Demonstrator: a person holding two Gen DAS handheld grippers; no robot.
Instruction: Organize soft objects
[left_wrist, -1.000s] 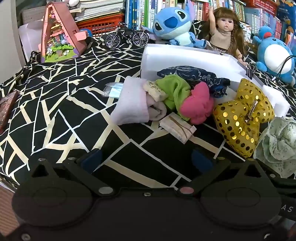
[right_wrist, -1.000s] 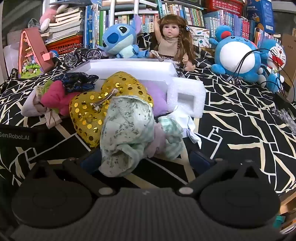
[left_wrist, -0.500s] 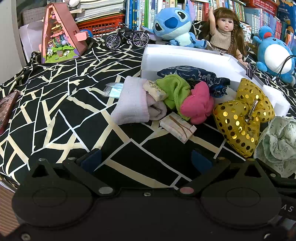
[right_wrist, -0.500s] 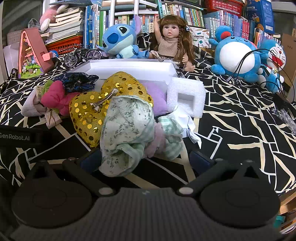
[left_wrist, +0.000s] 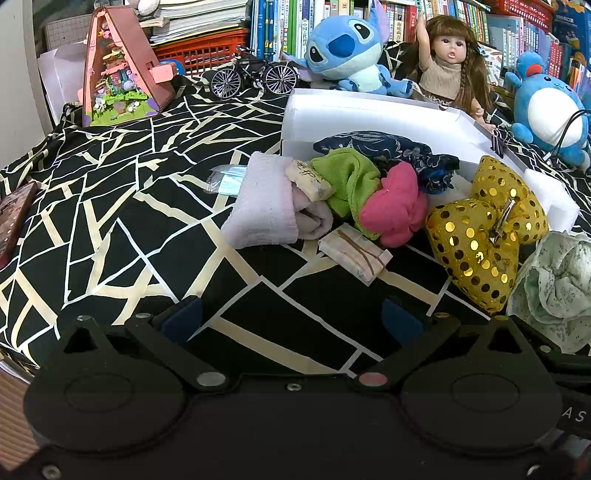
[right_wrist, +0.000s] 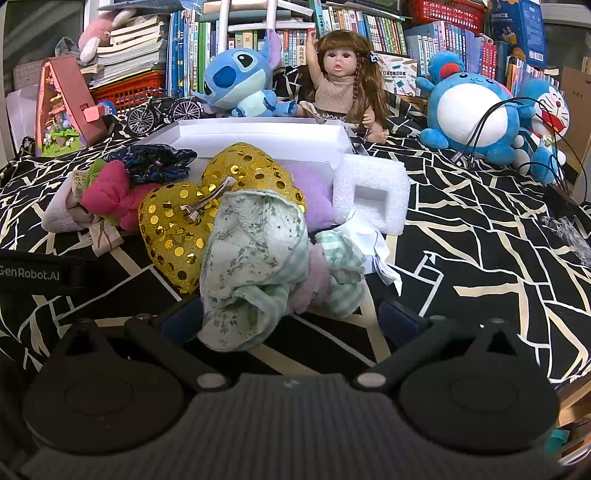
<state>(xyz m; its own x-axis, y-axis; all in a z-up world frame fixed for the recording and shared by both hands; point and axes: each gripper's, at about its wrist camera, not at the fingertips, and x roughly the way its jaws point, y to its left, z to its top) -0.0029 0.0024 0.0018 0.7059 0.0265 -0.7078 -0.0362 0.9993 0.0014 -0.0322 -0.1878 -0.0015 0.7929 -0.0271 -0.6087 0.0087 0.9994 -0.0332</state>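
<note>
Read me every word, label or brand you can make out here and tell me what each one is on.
"GenRobot.AI": white print on the black strap at the left edge of the right wrist view.
"A S": partial white letters on the black strap in the left wrist view.
Book spines, small beige paper packets: print too small to read.

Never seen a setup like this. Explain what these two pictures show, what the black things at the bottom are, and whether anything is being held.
No robot here: a person holds a two-finger gripper in each hand, each with a fisheye camera looking along its fingers. The black shapes are the left gripper and right gripper, both open and holding nothing. On the patterned cloth lies a pile: a gold sequin bow, a floral cloth between the right fingers, a pink piece and a green piece. Behind them is a white box.
</note>
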